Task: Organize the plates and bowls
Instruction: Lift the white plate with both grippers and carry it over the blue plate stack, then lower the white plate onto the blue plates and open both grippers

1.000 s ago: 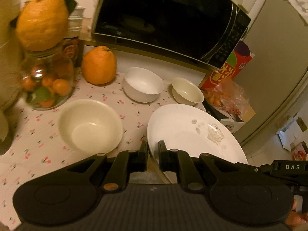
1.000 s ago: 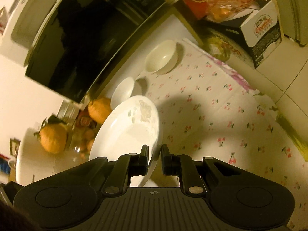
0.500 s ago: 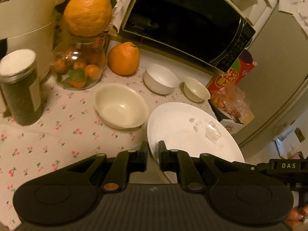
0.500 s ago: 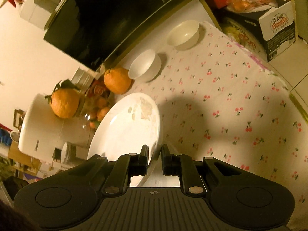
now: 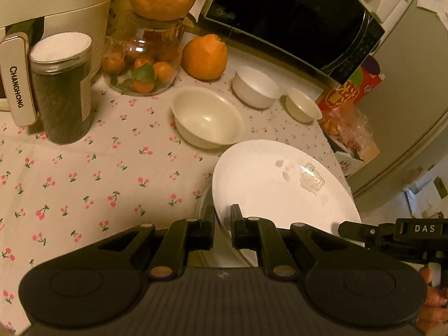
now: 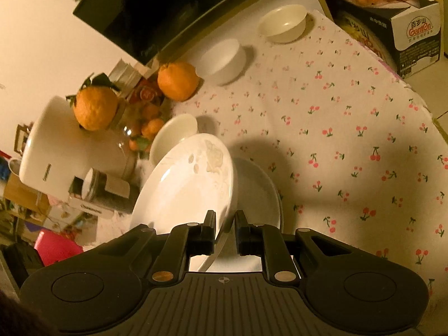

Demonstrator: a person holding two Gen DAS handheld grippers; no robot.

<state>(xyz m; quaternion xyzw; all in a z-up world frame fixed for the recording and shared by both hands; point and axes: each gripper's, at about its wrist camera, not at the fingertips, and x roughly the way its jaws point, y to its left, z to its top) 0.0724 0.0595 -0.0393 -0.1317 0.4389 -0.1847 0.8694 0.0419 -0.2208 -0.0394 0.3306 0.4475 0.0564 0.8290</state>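
Note:
A large white plate [image 5: 274,184] with a pale smear is held by both grippers at once. My left gripper [image 5: 222,224] is shut on its near rim. My right gripper [image 6: 225,229] is shut on the opposite rim of the same plate [image 6: 190,179], which is tilted. A second plate [image 6: 257,193] lies on the cloth just under it. A cream bowl [image 5: 207,117] sits beyond the plate, with a white bowl [image 5: 256,86] and a small cream bowl [image 5: 303,105] further back by the microwave. All three bowls show in the right wrist view too.
A microwave [image 5: 294,14] stands at the back. A loose orange [image 5: 204,56], a glass jar of small oranges [image 5: 142,56] topped by a big orange, a dark canister [image 5: 63,86] and a white appliance [image 5: 53,14] line the left. Boxes [image 6: 414,28] stand past the right edge of the table.
Both grippers have pulled back and left with the plate still held. The cream bowl now lies further off, and a second plate has come into view under the held one.

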